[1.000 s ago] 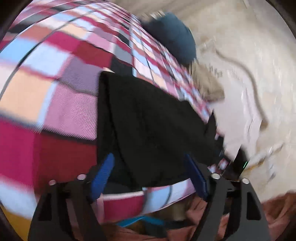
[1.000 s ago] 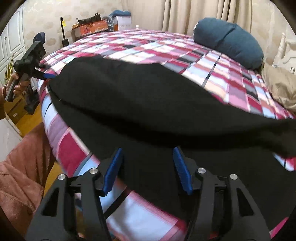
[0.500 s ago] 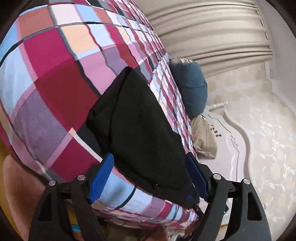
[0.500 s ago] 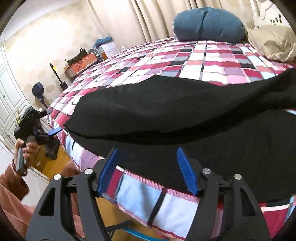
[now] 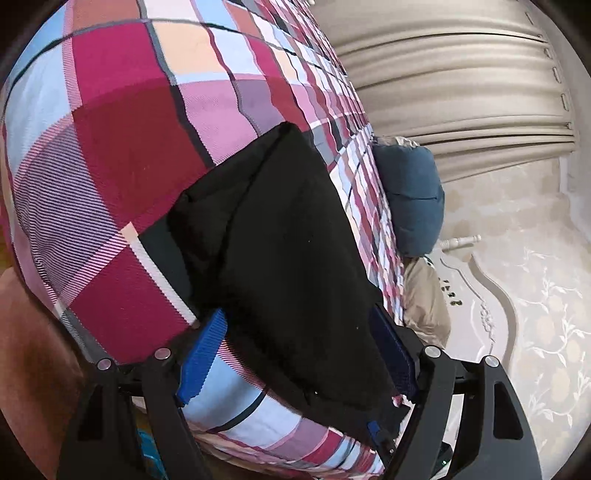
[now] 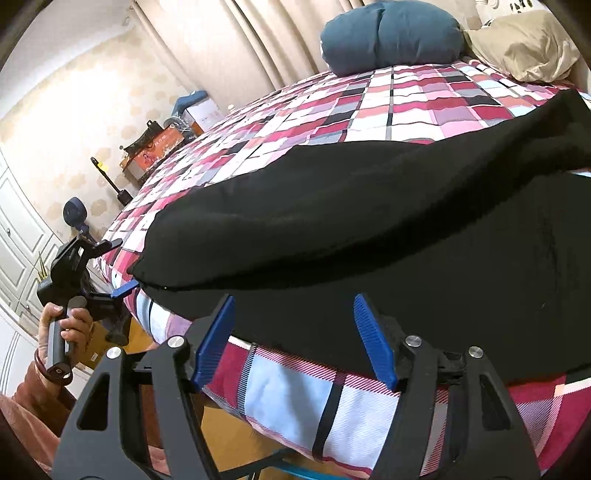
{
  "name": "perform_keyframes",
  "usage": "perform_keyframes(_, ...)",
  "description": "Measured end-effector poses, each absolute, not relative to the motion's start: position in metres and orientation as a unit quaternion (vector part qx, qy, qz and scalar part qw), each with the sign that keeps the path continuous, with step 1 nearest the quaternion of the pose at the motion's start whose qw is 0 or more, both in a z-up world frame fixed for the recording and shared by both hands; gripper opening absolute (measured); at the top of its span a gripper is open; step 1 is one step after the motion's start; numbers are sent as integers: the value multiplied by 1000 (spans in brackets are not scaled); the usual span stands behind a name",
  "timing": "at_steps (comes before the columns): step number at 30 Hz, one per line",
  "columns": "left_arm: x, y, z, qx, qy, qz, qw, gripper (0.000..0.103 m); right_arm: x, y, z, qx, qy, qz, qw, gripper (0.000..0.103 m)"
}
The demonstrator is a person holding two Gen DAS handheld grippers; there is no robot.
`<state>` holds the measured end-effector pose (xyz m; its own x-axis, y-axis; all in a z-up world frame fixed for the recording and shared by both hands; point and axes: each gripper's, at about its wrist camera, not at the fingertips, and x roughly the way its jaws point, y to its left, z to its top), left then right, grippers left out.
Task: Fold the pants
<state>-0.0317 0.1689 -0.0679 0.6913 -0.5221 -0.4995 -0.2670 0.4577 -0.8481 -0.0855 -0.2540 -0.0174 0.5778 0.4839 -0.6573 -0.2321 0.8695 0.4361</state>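
Note:
Black pants (image 6: pixel 369 229) lie along the near edge of a bed with a plaid red, pink and blue cover (image 6: pixel 369 96), one layer folded over another. In the left wrist view the pants (image 5: pixel 288 258) stretch away from one end. My left gripper (image 5: pixel 295 354) is open, its blue pads on either side of that end of the pants at the bed's edge; it also shows in the right wrist view (image 6: pixel 118 269). My right gripper (image 6: pixel 293 339) is open and empty at the bed's edge, just in front of the lower layer.
A dark blue pillow (image 6: pixel 391 35) and a beige pillow (image 6: pixel 524 44) lie at the head of the bed. Beige curtains (image 6: pixel 236 40) hang behind. Boxes (image 6: pixel 159 144) and a white wardrobe (image 6: pixel 18 236) stand beyond the far side. A white headboard (image 5: pixel 480 295) shows in the left wrist view.
My left gripper swung round and moved in to the end of the pants. My right gripper drew back slightly and tilted. The pants stay put.

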Motion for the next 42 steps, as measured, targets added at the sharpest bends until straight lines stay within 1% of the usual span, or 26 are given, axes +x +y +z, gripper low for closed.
perform_keyframes(10, -43, 166, -56, -515, 388, -65, 762, 77, -87, -260, -21, 163, 411, 198, 875, 67)
perform_keyframes(14, -35, 164, -64, -512, 393, -53, 762, 77, -86, -260, -21, 167, 410, 198, 875, 67)
perform_keyframes(15, -33, 165, -66, -514, 393, -50, 761, 75, -86, -260, -21, 169, 410, 198, 874, 67)
perform_keyframes(17, -30, 167, -68, -512, 391, -44, 764, 67, -86, -261, -21, 170, 409, 197, 874, 67)
perform_keyframes(19, -27, 166, -68, -500, 397, -33, 769, 55, -86, -261, -20, 170, 409, 197, 875, 67)
perform_keyframes(20, -27, 165, -68, -496, 401, -28, 770, 51, -86, -261, -20, 172, 409, 196, 875, 67)
perform_keyframes(22, -24, 164, -70, -485, 411, -19, 771, 35, -86, -262, -22, 176, 409, 196, 874, 67)
perform_keyframes(23, -23, 163, -71, -476, 418, -12, 774, 30, -85, -262, -22, 177, 409, 195, 874, 67)
perform_keyframes(24, -23, 163, -72, -468, 422, -5, 777, 19, -85, -262, -22, 178, 409, 193, 874, 67)
perform_keyframes(25, -22, 164, -73, -461, 427, 0, 778, 16, -85, -262, -22, 179, 409, 193, 874, 67)
perform_keyframes(28, -25, 170, -71, -469, 420, 0, 777, 12, -84, -262, -20, 180, 407, 191, 875, 67)
perform_keyframes(32, -33, 189, -60, -465, 392, 27, 794, 11, -83, -264, -14, 182, 405, 187, 876, 67)
perform_keyframes(33, -35, 194, -58, -456, 387, 41, 800, 9, -83, -264, -13, 182, 404, 185, 877, 67)
perform_keyframes(34, -37, 203, -57, -445, 384, 62, 807, 5, -83, -265, -11, 183, 403, 183, 878, 67)
perform_keyframes(36, -38, 213, -64, -456, 394, 58, 796, 5, -82, -267, -9, 189, 402, 181, 877, 68)
perform_keyframes(37, -39, 218, -69, -470, 398, 53, 786, 5, -81, -269, -8, 194, 401, 180, 877, 72)
perform_keyframes(38, -42, 219, -70, -474, 397, 52, 784, 5, -80, -272, -7, 201, 400, 178, 876, 74)
perform_keyframes(41, -45, 205, -56, -454, 390, 15, 800, 6, -75, -290, -2, 232, 392, 171, 874, 74)
perform_keyframes(42, -47, 198, -51, -454, 383, 0, 805, 14, -73, -299, 1, 242, 387, 164, 875, 74)
